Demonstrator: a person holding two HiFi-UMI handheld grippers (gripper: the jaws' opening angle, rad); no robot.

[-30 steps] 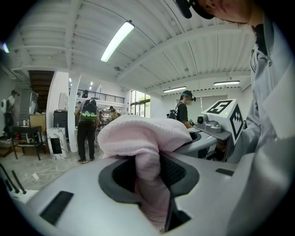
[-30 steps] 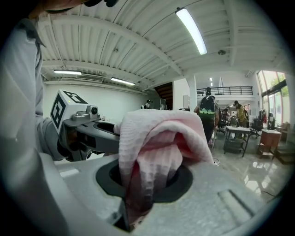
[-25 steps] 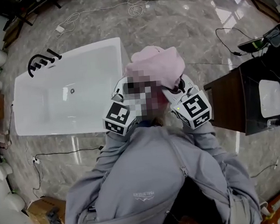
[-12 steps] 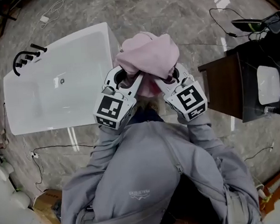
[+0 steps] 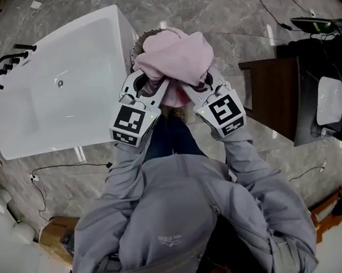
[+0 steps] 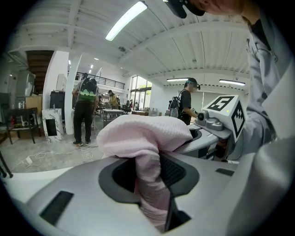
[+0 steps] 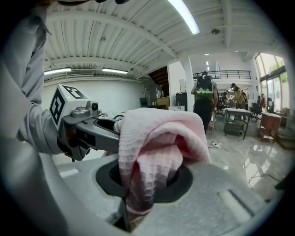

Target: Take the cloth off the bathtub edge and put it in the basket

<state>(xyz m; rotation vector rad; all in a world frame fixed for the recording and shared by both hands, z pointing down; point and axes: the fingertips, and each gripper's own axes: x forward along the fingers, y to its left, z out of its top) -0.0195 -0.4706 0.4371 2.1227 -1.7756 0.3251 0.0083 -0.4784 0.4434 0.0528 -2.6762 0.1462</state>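
Since the pink cloth (image 5: 173,56) is bunched up in the air and no part of it lies on the bathtub (image 5: 56,95), the first half of the job looks done. The drop into the basket is what remains. The bundle hangs just past the bathtub's short end, the one far from the black taps, and is off the rim. Under it, right against that same end of the bathtub, a dark round rim peeks out. It is probably the basket (image 5: 142,40), though the cloth covers most of it and I cannot be sure. If so, the cloth is above the basket and not yet inside.

The left gripper (image 5: 154,84) is clenched on a fold of the cloth. In the left gripper view the fabric runs down between the narrowly parted jaws and is pinched there, with the rest billowing over the top. The right gripper (image 5: 197,85) grips another fold the same way, with waffle-weave cloth squeezed between its jaws. Both hold the bundle from the side turned away from the bathtub.
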